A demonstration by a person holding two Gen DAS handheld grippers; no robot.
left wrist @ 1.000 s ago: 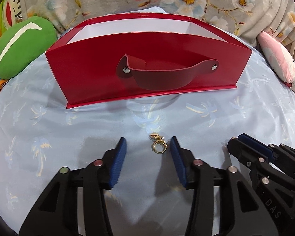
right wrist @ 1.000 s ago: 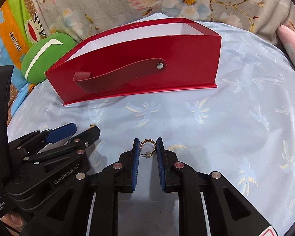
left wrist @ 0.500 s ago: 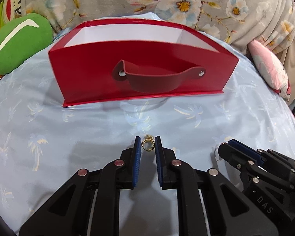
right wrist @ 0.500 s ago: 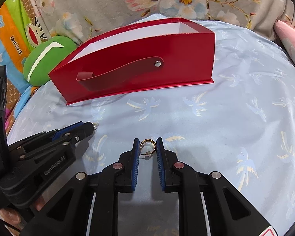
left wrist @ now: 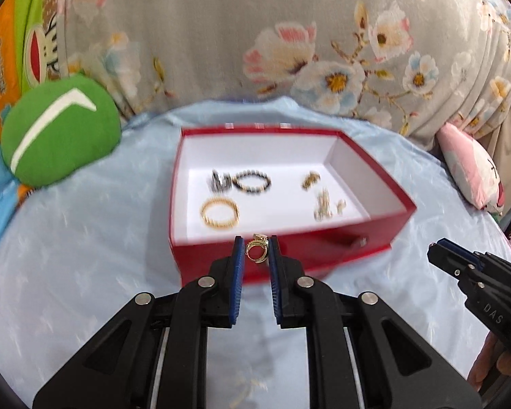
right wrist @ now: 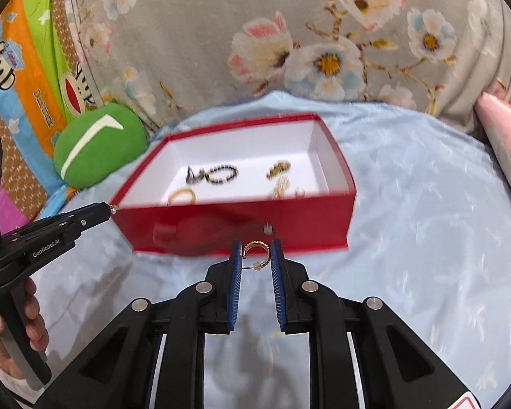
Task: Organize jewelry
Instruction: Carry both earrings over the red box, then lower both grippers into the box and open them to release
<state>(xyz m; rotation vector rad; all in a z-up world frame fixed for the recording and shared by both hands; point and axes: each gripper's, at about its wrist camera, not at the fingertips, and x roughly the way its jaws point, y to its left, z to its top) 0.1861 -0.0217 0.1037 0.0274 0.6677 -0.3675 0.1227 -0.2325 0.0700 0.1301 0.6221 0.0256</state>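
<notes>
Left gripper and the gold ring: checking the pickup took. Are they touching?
Touching. The left wrist view shows the left gripper pads pressed against both sides of the gold ring.

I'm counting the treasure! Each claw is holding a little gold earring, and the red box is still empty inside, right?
Not quite. Each claw, left claw and right claw, does hold a small gold earring, but the red box isn't empty. The left wrist view shows bracelets and other jewelry already lying inside.
</notes>
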